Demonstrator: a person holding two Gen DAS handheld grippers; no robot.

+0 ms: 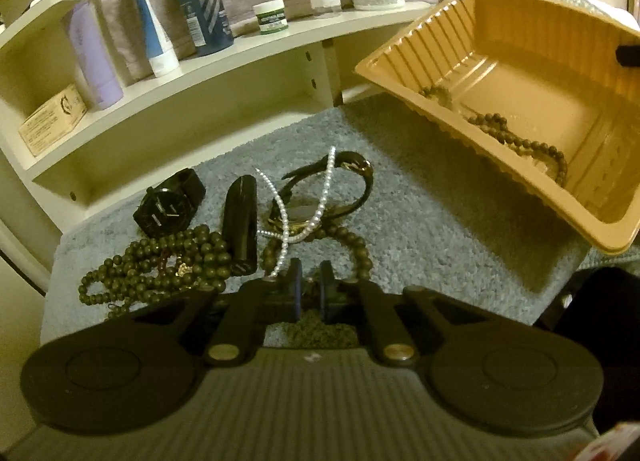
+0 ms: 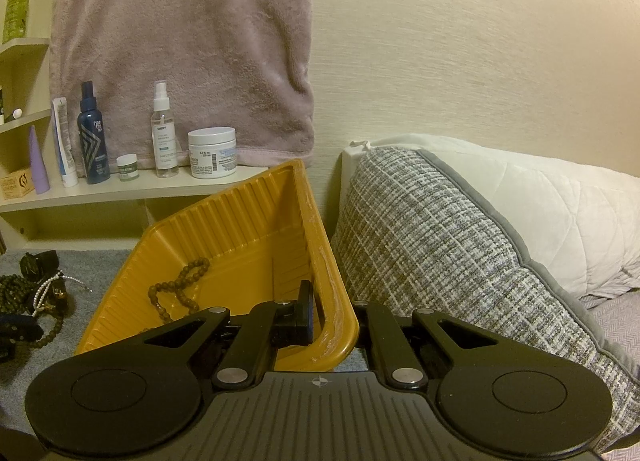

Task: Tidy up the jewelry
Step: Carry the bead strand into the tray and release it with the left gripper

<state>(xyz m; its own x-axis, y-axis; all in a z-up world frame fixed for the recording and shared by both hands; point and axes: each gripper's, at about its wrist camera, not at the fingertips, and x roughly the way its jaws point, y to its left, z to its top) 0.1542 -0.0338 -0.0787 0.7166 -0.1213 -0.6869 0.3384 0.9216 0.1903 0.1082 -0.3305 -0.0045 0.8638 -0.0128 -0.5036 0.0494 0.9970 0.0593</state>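
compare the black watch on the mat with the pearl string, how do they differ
The black watch is dark and chunky, with a round face and a wide band; the pearl string is white, thin and made of tiny beads. The black watch lies on its own on the grey mat, while the pearl string is draped across the strap watch and the brown beads. Both are still outside the yellow tray.

Left gripper (image 1: 309, 275): black body, ribbed grey top plate with a small crosshair mark at centre. Two round black discs sit left and right. Angled black link arms carry silver pivot screws. Finger pads (image 1: 297, 285) are dark blue. Right gripper (image 2: 320, 317): same build, with ribbed plate, twin discs, silver screws, crosshair mark and a blue-edged pad (image 2: 308, 311).
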